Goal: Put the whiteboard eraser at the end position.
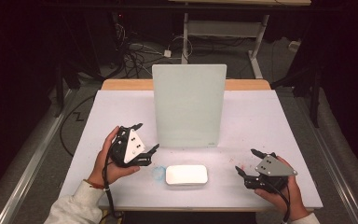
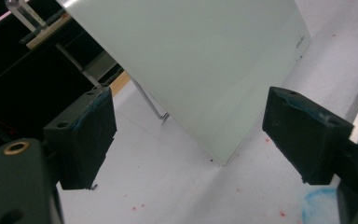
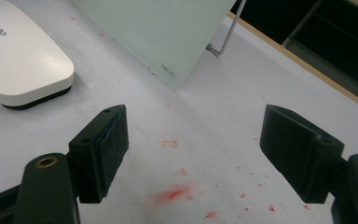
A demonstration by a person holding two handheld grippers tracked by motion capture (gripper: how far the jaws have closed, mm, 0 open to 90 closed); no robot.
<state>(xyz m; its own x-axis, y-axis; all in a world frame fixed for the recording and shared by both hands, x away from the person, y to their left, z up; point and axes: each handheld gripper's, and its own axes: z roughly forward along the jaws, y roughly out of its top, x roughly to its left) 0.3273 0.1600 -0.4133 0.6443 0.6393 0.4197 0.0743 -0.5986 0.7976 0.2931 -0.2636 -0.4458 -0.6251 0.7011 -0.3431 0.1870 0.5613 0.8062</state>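
My left claw (image 2: 191,140) and my right claw (image 3: 193,154) have jaws of matt black plastic, with pads that look a little rough. The board (image 1: 189,105) looks like smooth frosted glass, pale green, with a thin metal stand (image 3: 223,35) behind it. The eraser (image 1: 186,175) has a glossy white plastic shell. The worktop (image 1: 261,121) is matt white, stained, with a wood edge.
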